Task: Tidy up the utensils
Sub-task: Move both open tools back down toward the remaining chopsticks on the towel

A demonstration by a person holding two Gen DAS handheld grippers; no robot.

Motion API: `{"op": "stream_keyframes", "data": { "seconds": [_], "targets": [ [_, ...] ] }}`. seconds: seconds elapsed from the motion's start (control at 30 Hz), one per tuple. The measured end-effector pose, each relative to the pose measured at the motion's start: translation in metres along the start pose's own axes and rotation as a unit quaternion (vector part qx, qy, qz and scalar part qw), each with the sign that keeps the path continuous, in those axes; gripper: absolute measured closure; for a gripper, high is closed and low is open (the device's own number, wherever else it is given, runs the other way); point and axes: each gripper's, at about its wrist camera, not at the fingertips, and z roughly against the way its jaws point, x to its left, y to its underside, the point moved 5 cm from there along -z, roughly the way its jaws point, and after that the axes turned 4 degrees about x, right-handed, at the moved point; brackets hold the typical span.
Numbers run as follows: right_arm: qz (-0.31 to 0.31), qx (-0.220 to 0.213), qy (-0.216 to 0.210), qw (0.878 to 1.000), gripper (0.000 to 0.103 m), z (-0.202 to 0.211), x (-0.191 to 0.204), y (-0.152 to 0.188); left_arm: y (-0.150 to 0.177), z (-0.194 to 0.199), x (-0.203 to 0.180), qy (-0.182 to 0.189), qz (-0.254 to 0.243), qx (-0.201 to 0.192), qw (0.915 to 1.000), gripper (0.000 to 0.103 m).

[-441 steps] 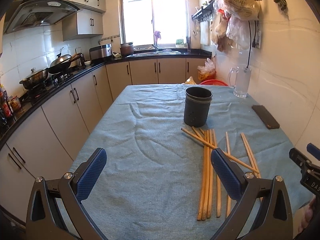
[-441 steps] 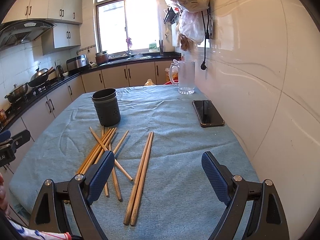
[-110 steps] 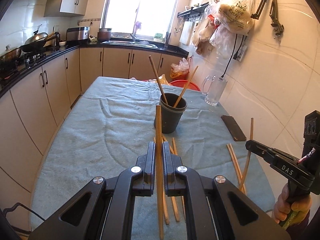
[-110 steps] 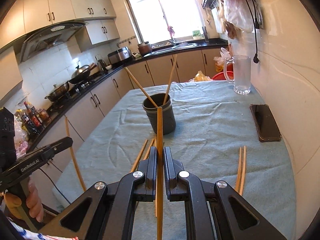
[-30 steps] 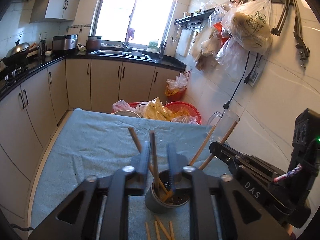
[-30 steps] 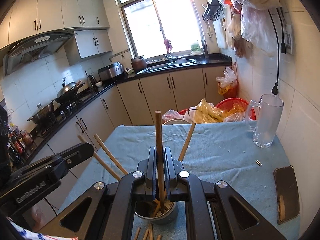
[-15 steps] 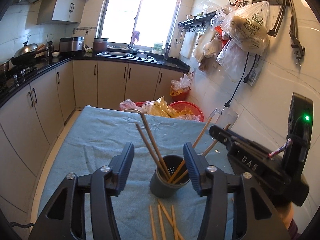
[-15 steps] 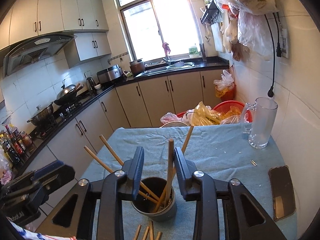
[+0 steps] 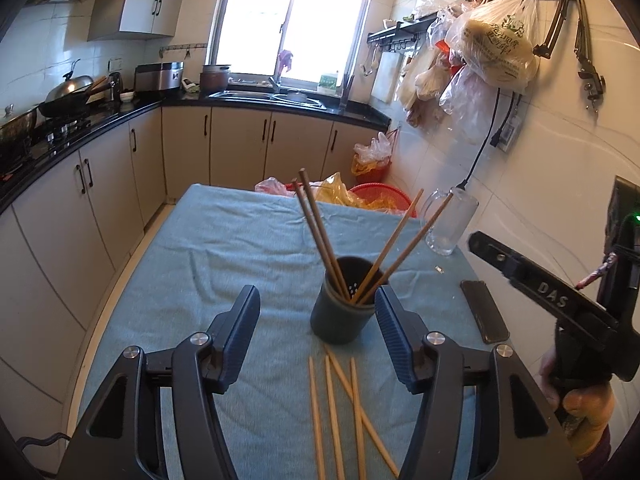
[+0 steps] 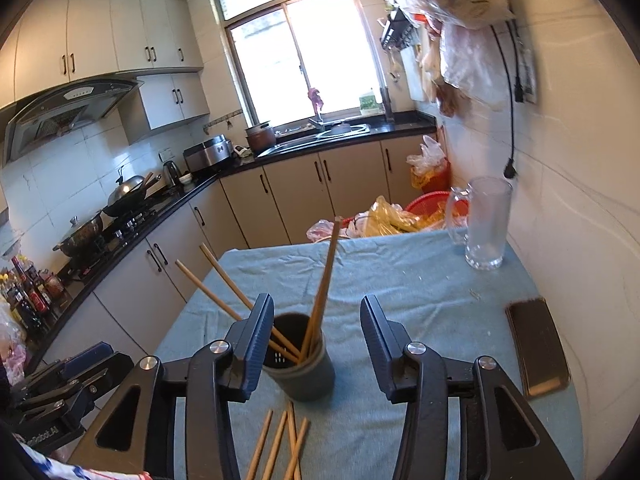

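A dark round holder (image 9: 343,312) stands on the blue-clothed table (image 9: 224,248) with several wooden chopsticks (image 9: 320,236) leaning in it. Several more chopsticks (image 9: 332,412) lie flat on the cloth in front of it. My left gripper (image 9: 316,334) is open and empty, just short of the holder. The right wrist view shows the holder (image 10: 300,364), the standing chopsticks (image 10: 324,280) and the loose ones (image 10: 280,444). My right gripper (image 10: 316,344) is open and empty, its fingers on either side of the holder's top. The right gripper's body also shows in the left wrist view (image 9: 556,304).
A glass mug (image 9: 450,222) stands at the table's far right by the wall. A dark phone (image 9: 484,312) lies on the right side. Kitchen counters (image 9: 80,120) and a stove run along the left. Bags hang on the right wall (image 9: 492,44).
Both grippers have opened wider and drawn back from the holder. The chopsticks they let go now stand in the holder.
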Motion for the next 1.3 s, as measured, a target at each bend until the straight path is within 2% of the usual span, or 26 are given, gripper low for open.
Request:
{"op": "stream_keyframes", "data": {
  "seconds": [0.13, 0.33, 0.5, 0.63, 0.87, 0.97, 1.1, 1.13, 1.27, 1.3],
  "targets": [
    [-0.015, 0.007, 0.005, 1.0, 0.051, 0.012, -0.01, 0.016, 0.014, 0.006, 0.002, -0.019, -0.004, 0.0, 0.9998, 0.035],
    [-0.032, 0.02, 0.007, 0.999, 0.048, 0.021, -0.02, 0.038, 0.043, 0.007, 0.019, -0.071, -0.002, 0.007, 0.9974, 0.03],
    [-0.052, 0.029, 0.012, 0.998, 0.042, 0.03, -0.029, 0.068, 0.077, -0.002, 0.054, -0.098, 0.044, 0.037, 0.9936, 0.029],
    [-0.052, 0.057, 0.035, 0.996, 0.042, 0.022, -0.04, 0.102, 0.097, -0.017, 0.066, -0.077, 0.061, 0.078, 0.9921, 0.029],
    [-0.062, 0.133, 0.038, 0.989, 0.042, 0.002, -0.061, 0.159, 0.12, -0.054, 0.033, -0.056, -0.002, 0.124, 0.9908, 0.029],
    [-0.04, 0.162, 0.014, 0.986, 0.042, -0.005, -0.051, 0.176, 0.129, -0.073, 0.018, -0.046, -0.033, 0.141, 0.9884, 0.029],
    [0.02, 0.185, -0.01, 0.982, 0.043, -0.012, -0.019, 0.192, 0.136, -0.094, 0.006, -0.04, -0.062, 0.162, 0.9841, 0.052],
    [0.039, 0.189, -0.013, 0.981, 0.047, -0.014, -0.01, 0.195, 0.137, -0.099, 0.004, -0.038, -0.066, 0.166, 0.9832, 0.059],
    [0.079, 0.202, -0.009, 0.976, 0.066, -0.026, 0.007, 0.205, 0.141, -0.117, 0.001, -0.031, -0.072, 0.19, 0.9787, 0.071],
    [0.083, 0.205, -0.006, 0.975, 0.068, -0.027, 0.007, 0.207, 0.142, -0.119, 0.0, -0.026, -0.071, 0.192, 0.9785, 0.072]
  ]
}}
